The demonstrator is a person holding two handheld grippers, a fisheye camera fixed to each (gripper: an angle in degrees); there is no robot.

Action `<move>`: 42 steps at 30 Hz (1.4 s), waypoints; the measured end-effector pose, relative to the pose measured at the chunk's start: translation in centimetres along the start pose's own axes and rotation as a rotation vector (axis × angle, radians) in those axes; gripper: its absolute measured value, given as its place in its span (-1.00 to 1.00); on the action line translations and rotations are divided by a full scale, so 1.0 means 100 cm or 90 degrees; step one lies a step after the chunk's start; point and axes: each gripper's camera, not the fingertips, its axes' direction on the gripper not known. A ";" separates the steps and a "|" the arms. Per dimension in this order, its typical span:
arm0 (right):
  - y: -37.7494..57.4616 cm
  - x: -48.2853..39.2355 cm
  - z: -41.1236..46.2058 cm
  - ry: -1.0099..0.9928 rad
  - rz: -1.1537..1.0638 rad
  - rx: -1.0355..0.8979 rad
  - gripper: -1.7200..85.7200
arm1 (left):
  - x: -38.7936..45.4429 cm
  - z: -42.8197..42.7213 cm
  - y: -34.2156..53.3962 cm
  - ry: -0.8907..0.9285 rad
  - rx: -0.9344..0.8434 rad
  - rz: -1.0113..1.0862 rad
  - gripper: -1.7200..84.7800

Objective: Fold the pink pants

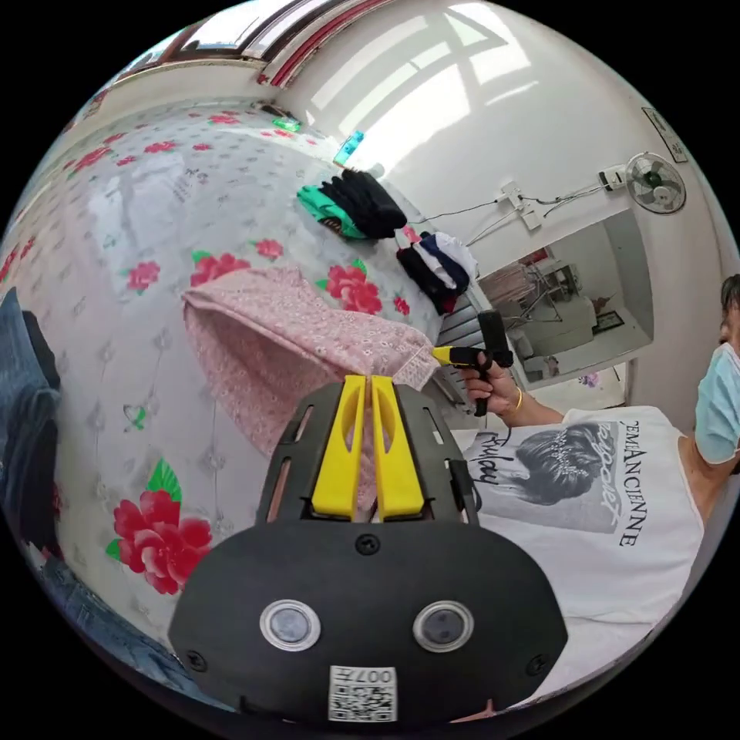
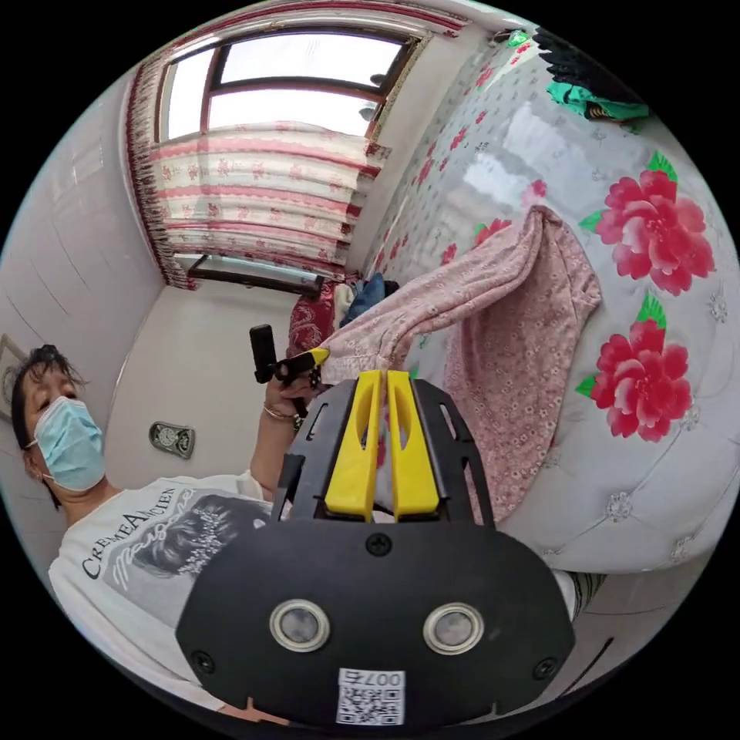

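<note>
Both grippers' jaws are nearly closed, the left gripper [image 1: 369, 385] and right gripper [image 2: 385, 381] each pinching an edge of the pink pants [image 1: 285, 339], I think. The pants hang lifted off the flowered bed [image 1: 116, 231], seemingly doubled once; further folding remains.

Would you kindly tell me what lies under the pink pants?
The pink pants rest partly on the floral bedspread, with one end lifted by both grippers. The bedspread shows all around them; whatever sits directly beneath the draped cloth is covered.
</note>
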 end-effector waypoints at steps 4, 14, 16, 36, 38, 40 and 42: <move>0.036 0.055 0.047 0.134 0.089 -0.096 -0.96 | -0.085 0.114 0.074 0.057 -0.115 -0.211 -0.98; 0.057 0.062 0.076 0.254 0.056 -0.199 -0.94 | -0.094 0.133 0.139 0.054 -0.095 -0.235 -0.83; 0.063 0.071 0.082 0.241 0.080 -0.241 -0.92 | -0.090 0.128 0.153 0.043 -0.098 -0.232 -0.80; -0.137 0.116 0.139 0.444 -0.071 -0.232 -0.93 | -0.051 0.164 0.132 -0.108 -0.120 -0.204 -0.90; -0.138 0.128 0.120 0.364 -0.040 -0.153 -0.94 | -0.046 0.163 0.131 -0.117 -0.131 -0.191 -0.89; -0.138 0.132 0.107 0.301 -0.010 -0.133 -0.94 | -0.044 0.154 0.136 -0.114 -0.115 -0.187 -0.86; -0.128 0.116 0.087 0.277 -0.054 -0.086 -0.94 | -0.042 0.136 0.149 -0.093 -0.054 -0.203 -0.84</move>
